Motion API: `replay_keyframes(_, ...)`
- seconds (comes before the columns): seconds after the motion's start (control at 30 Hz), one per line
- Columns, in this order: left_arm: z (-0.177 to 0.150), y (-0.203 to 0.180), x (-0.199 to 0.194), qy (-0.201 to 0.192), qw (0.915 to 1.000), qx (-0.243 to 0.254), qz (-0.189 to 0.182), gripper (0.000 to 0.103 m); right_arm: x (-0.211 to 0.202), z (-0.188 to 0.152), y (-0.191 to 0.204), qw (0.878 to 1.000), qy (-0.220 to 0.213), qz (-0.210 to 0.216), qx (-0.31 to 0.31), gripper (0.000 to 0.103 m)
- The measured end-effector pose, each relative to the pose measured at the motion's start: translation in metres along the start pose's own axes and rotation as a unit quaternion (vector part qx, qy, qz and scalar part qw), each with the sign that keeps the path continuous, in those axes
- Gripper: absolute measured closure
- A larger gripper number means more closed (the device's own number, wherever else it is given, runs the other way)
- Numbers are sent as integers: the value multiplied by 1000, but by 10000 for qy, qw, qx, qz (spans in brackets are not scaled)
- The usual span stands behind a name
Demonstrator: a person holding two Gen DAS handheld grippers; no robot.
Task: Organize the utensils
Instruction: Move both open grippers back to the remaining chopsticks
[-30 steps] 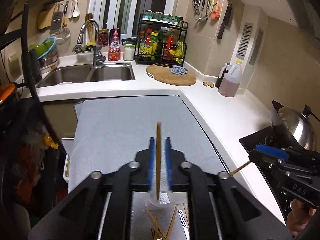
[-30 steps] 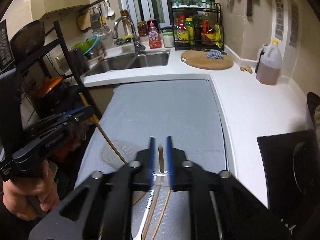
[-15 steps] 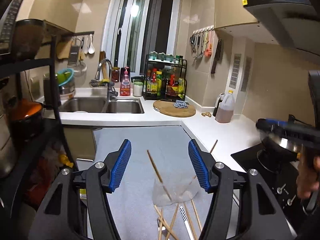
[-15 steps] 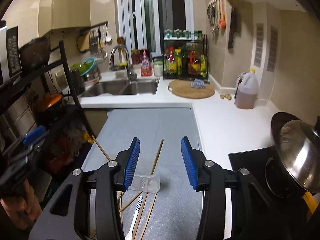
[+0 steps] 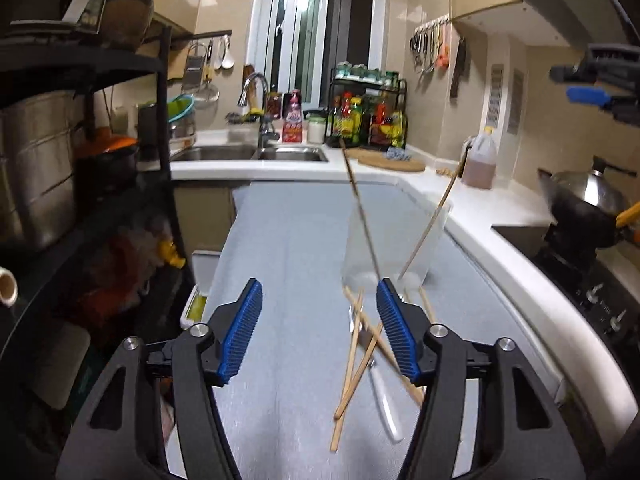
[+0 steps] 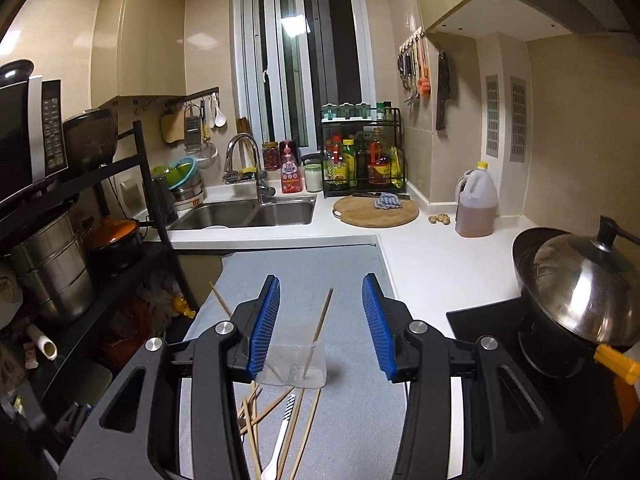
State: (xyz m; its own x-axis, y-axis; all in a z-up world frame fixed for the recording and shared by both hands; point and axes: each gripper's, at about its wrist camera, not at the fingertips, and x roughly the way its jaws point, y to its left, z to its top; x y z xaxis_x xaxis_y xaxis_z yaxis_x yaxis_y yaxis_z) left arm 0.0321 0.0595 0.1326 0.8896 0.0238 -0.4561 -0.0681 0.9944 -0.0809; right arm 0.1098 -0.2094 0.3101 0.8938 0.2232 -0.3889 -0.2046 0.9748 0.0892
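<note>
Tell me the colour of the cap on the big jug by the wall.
Yellow. The jug shows it best in the right wrist view.

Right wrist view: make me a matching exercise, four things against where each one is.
Things:
1. clear cup
2. round cutting board
3. jug of brown liquid
4. white-handled utensil

Places:
A. lying flat among the loose chopsticks on the grey mat
B. by the wall in the right corner of the white counter
C. upright on the mat, two chopsticks standing in it
D. in front of the black condiment rack

Pairs: 1-C, 2-D, 3-B, 4-A
</note>
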Motion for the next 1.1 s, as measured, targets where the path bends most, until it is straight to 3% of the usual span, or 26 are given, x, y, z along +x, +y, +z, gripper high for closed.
replay_keyframes(0.13,-33,10,5,81,9997,-138,204,62,-9,-39,-7,9999,-105,0,99,61)
replay_keyframes(0.2,-51,16,11,210,9992,-217,265,68,-4,-69,-11,9996,-11,116,240,74)
replay_keyframes(0.23,-59,18,14,277,9989,-248,271,69,0,-86,-13,9994,63,185,301,89)
replay_keyframes(0.27,-66,20,17,368,9986,-290,240,70,5,-106,-15,9990,153,236,361,94)
replay_keyframes(0.47,-91,22,32,773,9956,-486,-193,79,53,-225,-15,9867,1212,349,1027,92)
replay_keyframes(0.57,-107,23,41,943,9937,-554,-249,85,66,-258,2,9850,1399,406,921,92)
replay_keyframes(0.77,-120,12,48,986,9934,-395,-435,85,78,-288,23,9845,1541,467,693,90)
replay_keyframes(1.1,-129,5,55,1068,9935,-281,-271,84,91,-304,33,9820,1850,182,345,80)
